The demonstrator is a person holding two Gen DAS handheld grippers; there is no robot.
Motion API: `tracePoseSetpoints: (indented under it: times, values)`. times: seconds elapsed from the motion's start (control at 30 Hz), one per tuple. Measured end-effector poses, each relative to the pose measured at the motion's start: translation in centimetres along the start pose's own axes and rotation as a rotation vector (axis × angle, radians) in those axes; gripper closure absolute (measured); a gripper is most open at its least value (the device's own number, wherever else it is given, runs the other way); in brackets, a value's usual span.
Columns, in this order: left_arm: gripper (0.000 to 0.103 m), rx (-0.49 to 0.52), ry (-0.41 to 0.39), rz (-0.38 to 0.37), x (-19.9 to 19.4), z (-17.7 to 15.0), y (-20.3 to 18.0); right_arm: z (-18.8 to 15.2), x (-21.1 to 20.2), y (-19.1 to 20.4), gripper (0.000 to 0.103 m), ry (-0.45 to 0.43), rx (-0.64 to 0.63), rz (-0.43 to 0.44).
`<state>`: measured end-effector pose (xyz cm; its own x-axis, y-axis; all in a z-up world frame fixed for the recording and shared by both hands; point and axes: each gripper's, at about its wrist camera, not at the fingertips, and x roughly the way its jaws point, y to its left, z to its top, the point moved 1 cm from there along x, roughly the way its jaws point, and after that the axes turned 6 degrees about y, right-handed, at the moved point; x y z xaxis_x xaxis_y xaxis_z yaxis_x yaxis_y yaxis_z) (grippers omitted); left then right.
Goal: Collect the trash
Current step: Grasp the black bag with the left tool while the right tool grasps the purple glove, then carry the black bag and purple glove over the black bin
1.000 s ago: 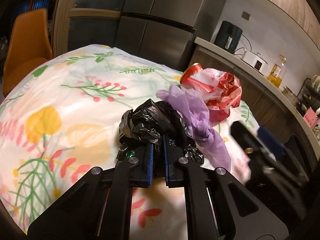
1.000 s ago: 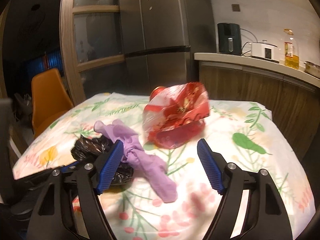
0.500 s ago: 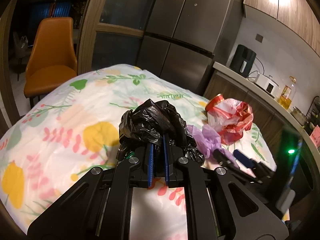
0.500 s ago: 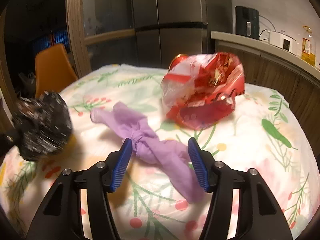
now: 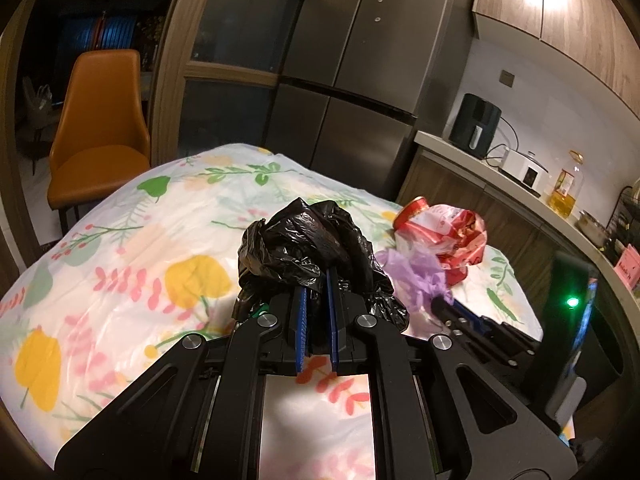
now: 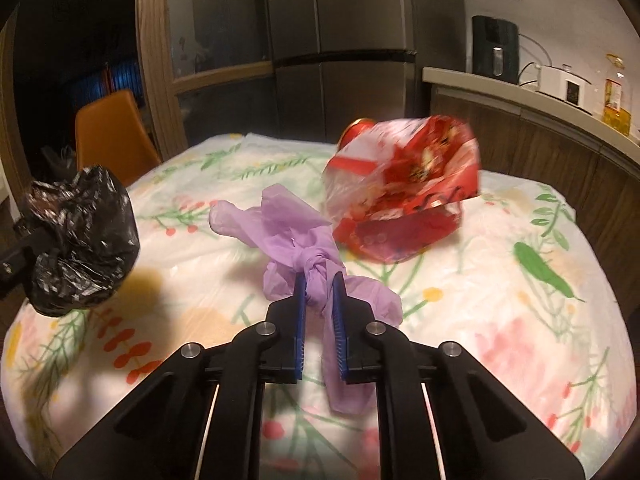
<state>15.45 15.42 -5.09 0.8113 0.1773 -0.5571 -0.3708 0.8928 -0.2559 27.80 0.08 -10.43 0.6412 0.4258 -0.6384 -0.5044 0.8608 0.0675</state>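
My left gripper (image 5: 316, 280) is shut on a crumpled black plastic bag (image 5: 308, 248) and holds it above the floral tablecloth; the bag also shows at the left of the right wrist view (image 6: 80, 240). My right gripper (image 6: 319, 284) is shut on the knot of a purple plastic bag (image 6: 296, 244) lying on the table; this bag also shows in the left wrist view (image 5: 416, 272). A red and clear plastic bag (image 6: 404, 188) lies just behind it, also seen in the left wrist view (image 5: 448, 232).
The table carries a floral tablecloth (image 6: 520, 280). An orange chair (image 5: 100, 120) stands at its far left. A steel fridge (image 5: 360, 60) is behind. A counter (image 5: 520, 188) with appliances and an oil bottle runs along the right.
My left gripper has lifted the black bag up and away to the left. My right gripper has moved in and closed on the purple bag's knot.
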Motion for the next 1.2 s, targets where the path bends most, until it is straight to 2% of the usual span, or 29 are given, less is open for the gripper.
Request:
tracePoseSetpoints:
  times: [0.57,1.2]
  values:
    - [0.095,0.098,-0.031,-0.066,-3.3,-1.3,-6.3,0.4,-11.7,-4.9,0.092,-0.211,0.087,-0.05]
    - [0.095,0.248,-0.019,-0.2,-3.7,-2.7,-15.3,-1.9,-18.8,-13.8,0.092,-0.319,0.234,-0.196]
